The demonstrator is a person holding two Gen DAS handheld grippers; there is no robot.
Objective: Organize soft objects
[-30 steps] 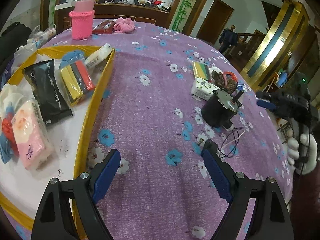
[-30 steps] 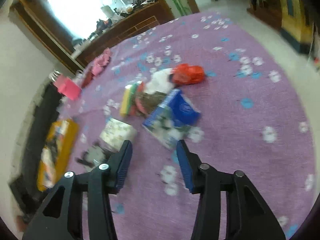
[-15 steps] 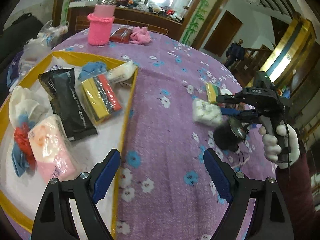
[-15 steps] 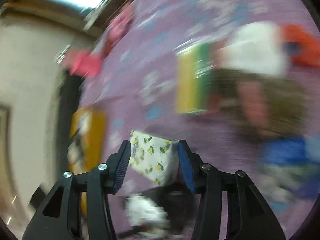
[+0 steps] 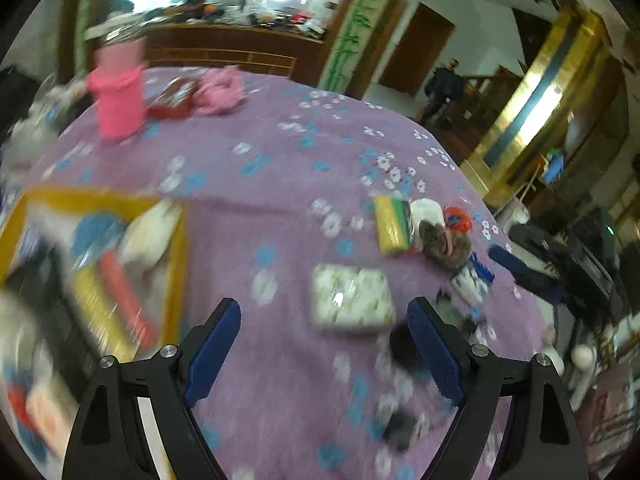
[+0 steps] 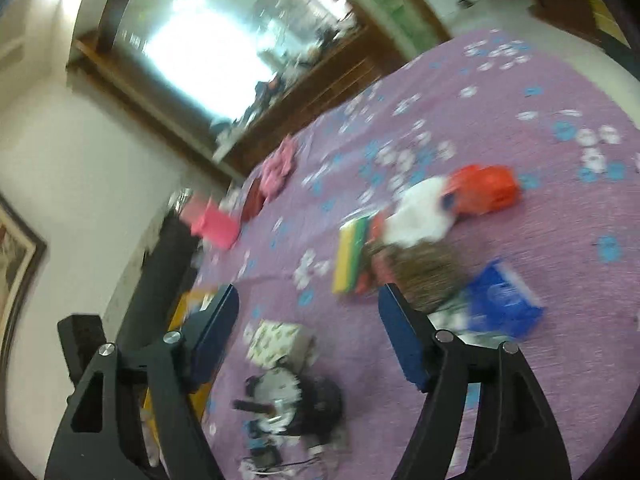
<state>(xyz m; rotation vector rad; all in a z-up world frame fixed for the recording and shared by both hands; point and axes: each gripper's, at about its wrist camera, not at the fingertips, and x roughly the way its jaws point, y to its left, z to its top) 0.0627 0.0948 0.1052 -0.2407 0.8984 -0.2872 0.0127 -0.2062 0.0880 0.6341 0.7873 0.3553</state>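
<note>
Left wrist view first: the left tongs are spread wide with nothing between the pads, hanging over the purple flowered surface. The lemon-print tissue pack is seen lying flat on the cloth just beyond them, a bit right of centre. Off to the left, the yellow-rimmed tray is already loaded with soft stuff, though it's too blurred for the items to be sorted out.

Right wrist view: the right tongs have just been opening and nothing is pinched in them. The same tissue pack is sitting loose on the cloth below the gap, next to a dark round gadget with wires.

So this looks like a handover step: the pack has apparently been dropped mid-surface by the right side, and it's probably meant to be picked up by the left and carried to the tray. The next move calls for the left tongs to be lowered around the pack and closed gently, since it's squishy.

What only the right view gives: the remaining pile is laid out clearly, with the striped sponge, a white bundle, an orange bag and a blue pack. Only the left view shows the tray's contents and the right handle at the far right edge.
</note>
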